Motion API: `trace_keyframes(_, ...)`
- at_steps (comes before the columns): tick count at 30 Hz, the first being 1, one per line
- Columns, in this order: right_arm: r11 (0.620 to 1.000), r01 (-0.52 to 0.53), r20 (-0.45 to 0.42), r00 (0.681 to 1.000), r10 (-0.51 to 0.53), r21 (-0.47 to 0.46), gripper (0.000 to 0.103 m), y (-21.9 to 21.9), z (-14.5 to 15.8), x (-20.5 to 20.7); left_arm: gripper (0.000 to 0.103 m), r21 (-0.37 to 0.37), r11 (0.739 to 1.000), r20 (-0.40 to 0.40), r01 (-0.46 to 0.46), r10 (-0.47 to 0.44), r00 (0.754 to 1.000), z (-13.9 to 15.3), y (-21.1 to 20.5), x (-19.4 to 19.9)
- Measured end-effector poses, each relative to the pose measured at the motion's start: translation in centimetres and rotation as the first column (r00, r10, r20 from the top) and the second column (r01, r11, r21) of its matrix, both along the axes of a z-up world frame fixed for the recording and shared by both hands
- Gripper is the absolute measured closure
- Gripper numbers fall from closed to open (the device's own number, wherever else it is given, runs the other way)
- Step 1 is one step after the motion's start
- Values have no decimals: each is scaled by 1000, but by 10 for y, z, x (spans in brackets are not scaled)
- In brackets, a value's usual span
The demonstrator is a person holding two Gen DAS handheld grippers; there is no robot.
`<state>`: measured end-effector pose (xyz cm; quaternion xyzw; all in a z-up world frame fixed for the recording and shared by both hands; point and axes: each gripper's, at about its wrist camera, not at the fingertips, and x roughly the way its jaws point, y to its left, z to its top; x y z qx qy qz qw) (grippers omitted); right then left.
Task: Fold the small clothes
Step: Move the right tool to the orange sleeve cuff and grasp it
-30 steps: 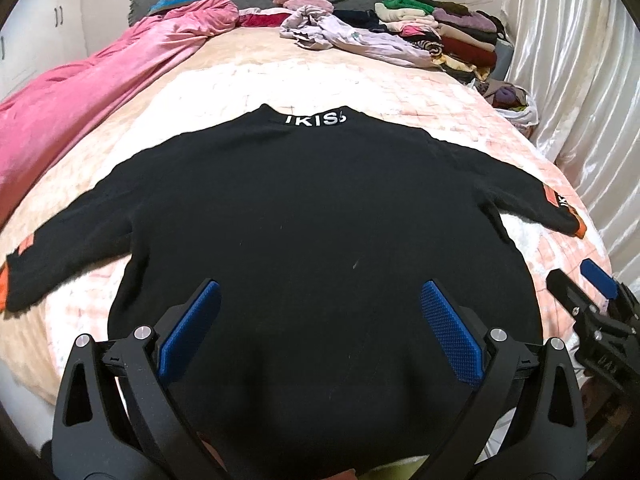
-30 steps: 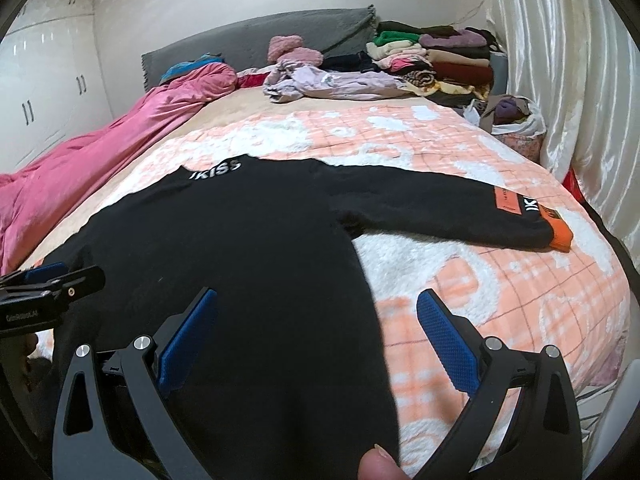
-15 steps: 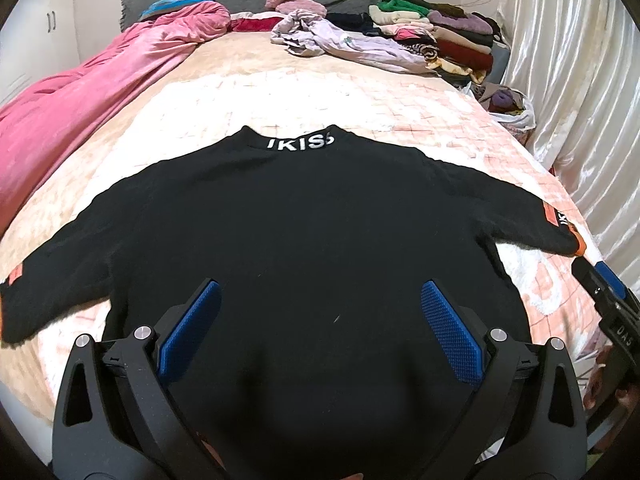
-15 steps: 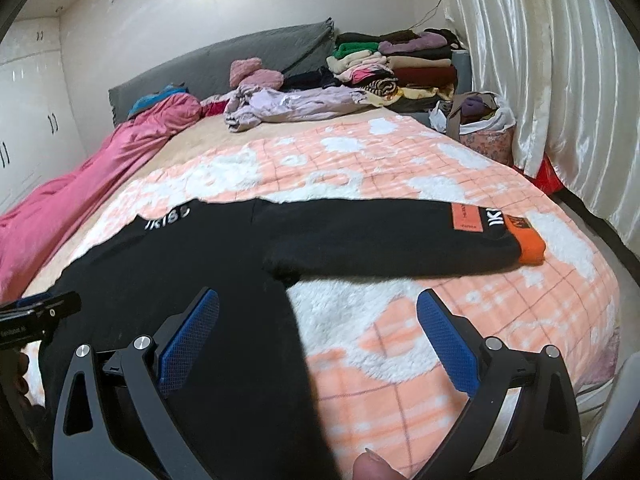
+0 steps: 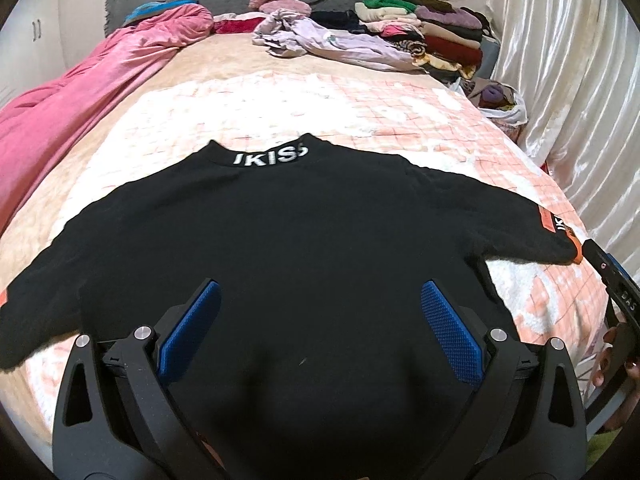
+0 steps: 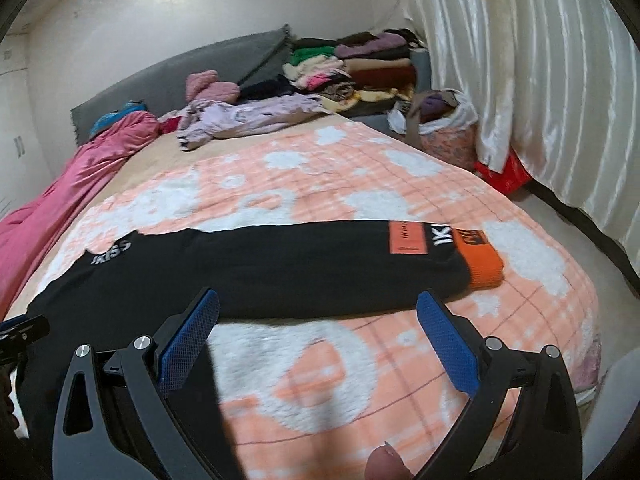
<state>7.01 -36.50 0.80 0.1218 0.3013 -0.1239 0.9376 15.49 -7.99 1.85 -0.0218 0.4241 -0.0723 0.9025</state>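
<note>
Sweater [image 5: 304, 240] spread flat on bed [image 5: 360, 108], filling middle of left wrist frame, collar toward top, sleeves out to both edges. Left gripper [image 5: 318, 330] low at centre, jaws wide apart, holding nothing. Right gripper [image 6: 318, 334] likewise spread and empty, now swung rightward compared with a second ago: sleeve [image 6: 340, 264] with orange cuff [image 6: 482, 262] brought from upper right toward frame centre. Probably lining up on that sleeve for a first inward fold; no fold begun yet.
</note>
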Motion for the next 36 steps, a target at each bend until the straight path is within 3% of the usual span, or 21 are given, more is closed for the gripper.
trace_keyframes(13,991,130,-29,991,-130,-30,4,-66,-8,20,9,52,998,-12,35,-34,999,-11,-26,40)
trace_keyframes(21,969,239,-82,966,-243,-61,4,-119,-20,24,9,50,999,-20,11,-10,1000,-25,-19,59)
trace_keyframes(25,964,265,-129,955,-266,-25,4,-140,-34,26,9,75,997,-26,6,-4,1000,-30,-17,69)
trace_keyframes(28,957,285,-151,945,-289,-49,4,-149,-40,29,9,90,996,-19,9,-7,1000,-27,-19,76)
trace_keyframes(36,954,298,-182,941,-287,39,5,-178,-55,45,9,140,990,6,20,-21,1000,-28,-25,92)
